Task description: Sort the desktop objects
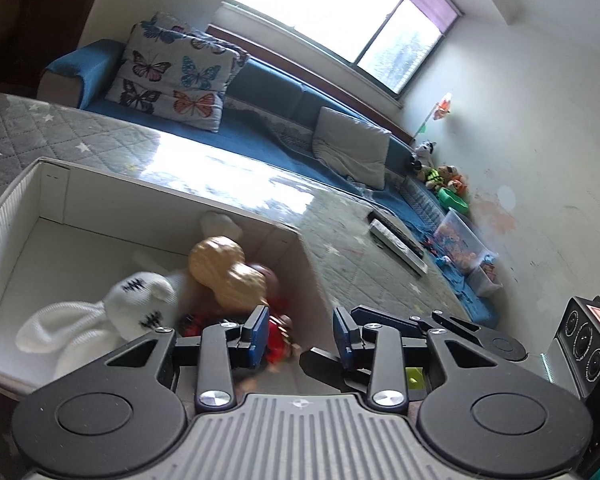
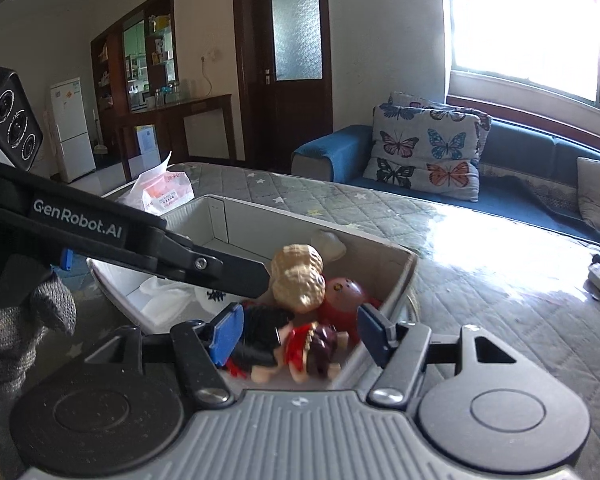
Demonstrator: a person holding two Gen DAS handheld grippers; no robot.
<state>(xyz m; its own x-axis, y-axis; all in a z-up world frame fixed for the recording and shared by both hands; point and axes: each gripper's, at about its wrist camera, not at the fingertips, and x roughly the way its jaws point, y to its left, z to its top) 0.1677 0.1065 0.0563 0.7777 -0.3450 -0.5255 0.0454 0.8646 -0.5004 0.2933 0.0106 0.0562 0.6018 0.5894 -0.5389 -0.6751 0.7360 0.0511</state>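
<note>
A quilted grey table cover point(image 2: 340, 196) printed with small white stars is spread over the tabletop. At its far left a pink-and-white tissue pack point(image 2: 162, 190) is seen. Beyond the table a blue sofa point(image 2: 532, 160) is set under a bright window point(image 2: 540, 20); a butterfly-print cushion point(image 2: 426, 156) is propped at its left end, and a plain grey cushion point(image 1: 352, 148) lies further right. A dark wooden door point(image 2: 288, 60) with a frosted pane is placed left of the window, with a white fridge point(image 2: 72, 128) farther left. Soft toys point(image 1: 440, 172) and a clear storage bin point(image 1: 460, 240) are piled at the sofa's right end.
</note>
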